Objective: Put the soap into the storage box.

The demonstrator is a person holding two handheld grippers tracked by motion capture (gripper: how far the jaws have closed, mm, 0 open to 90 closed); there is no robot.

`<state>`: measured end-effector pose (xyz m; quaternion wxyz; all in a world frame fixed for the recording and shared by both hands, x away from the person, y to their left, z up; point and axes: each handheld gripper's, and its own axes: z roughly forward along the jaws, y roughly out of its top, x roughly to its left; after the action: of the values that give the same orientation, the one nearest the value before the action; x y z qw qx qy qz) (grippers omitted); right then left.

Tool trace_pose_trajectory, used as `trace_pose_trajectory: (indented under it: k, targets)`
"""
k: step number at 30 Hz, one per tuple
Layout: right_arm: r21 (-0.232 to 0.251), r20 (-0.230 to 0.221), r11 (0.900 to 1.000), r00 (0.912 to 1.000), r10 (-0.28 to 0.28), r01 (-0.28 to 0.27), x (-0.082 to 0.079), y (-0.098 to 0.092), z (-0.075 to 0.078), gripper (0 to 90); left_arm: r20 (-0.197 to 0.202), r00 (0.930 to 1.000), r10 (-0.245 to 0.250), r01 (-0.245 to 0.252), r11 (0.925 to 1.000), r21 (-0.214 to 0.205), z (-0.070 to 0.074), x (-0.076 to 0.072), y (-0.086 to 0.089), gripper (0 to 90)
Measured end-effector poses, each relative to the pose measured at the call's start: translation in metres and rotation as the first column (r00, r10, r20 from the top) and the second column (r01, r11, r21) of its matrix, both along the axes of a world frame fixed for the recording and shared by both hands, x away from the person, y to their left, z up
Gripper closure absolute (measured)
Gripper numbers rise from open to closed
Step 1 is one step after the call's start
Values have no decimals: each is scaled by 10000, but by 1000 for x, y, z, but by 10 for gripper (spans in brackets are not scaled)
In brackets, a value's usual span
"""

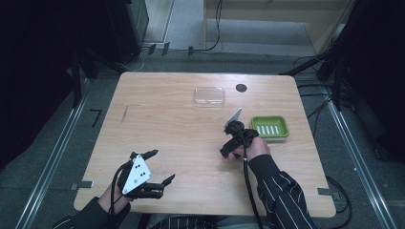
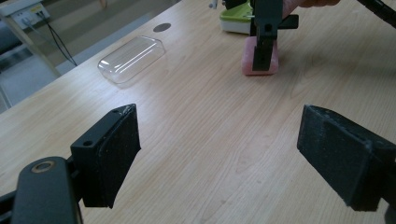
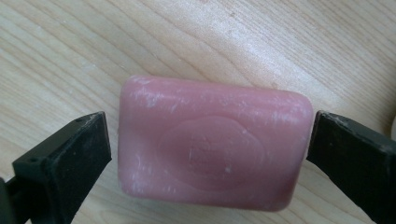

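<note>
A pink soap bar (image 3: 212, 149) lies flat on the wooden table (image 1: 167, 119), with a stamped emblem on its top. My right gripper (image 3: 211, 133) points down over it, open, one jaw at each short end. A thin gap shows at the left jaw, and the right jaw is at the bar's edge. From the left gripper view the bar (image 2: 248, 58) sits under the right gripper (image 2: 264, 46). In the high view the right gripper (image 1: 228, 151) is right of the table's centre. My left gripper (image 1: 161, 166) hovers open and empty near the front left, its jaws (image 2: 219, 121) wide apart.
A green soap dish (image 1: 285, 125) stands just right of the right gripper, also seen as the green dish (image 2: 233, 21). A clear plastic lid (image 1: 209, 95) lies at the back centre, the same lid (image 2: 132, 58) in the left gripper view. A black round grommet (image 1: 241, 88) is beside it.
</note>
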<state>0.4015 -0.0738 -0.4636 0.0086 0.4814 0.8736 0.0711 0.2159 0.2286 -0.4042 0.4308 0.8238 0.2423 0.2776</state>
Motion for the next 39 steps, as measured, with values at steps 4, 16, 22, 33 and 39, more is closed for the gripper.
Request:
trace_pose_trajectory:
  k: [4,16,22,33,39]
  targets:
    - [-33,-109,10000,9999,55,-55,3,2,-4,0,4,10000,-5,5,10000,-12,0,0,0,140]
    - [-50,-317,9998,9993,-218,216,5,1,-10,0,0,10000,3,-3,10000,-27,0,0,0,140]
    - [-237,-254,9995,9995,-210,204,4,2,-11,0,9,10000,0,0,10000,-20,0,0,0,140]
    - [-505,30,9987,10000,-83,84,-1,6,-7,121,26,10000,32,-32,10000,-47,0,0,0,140]
    - [-519,-1,9987,10000,21,-21,-2,6,-7,128,59,10000,18,-18,10000,-47,0,-1,1,140]
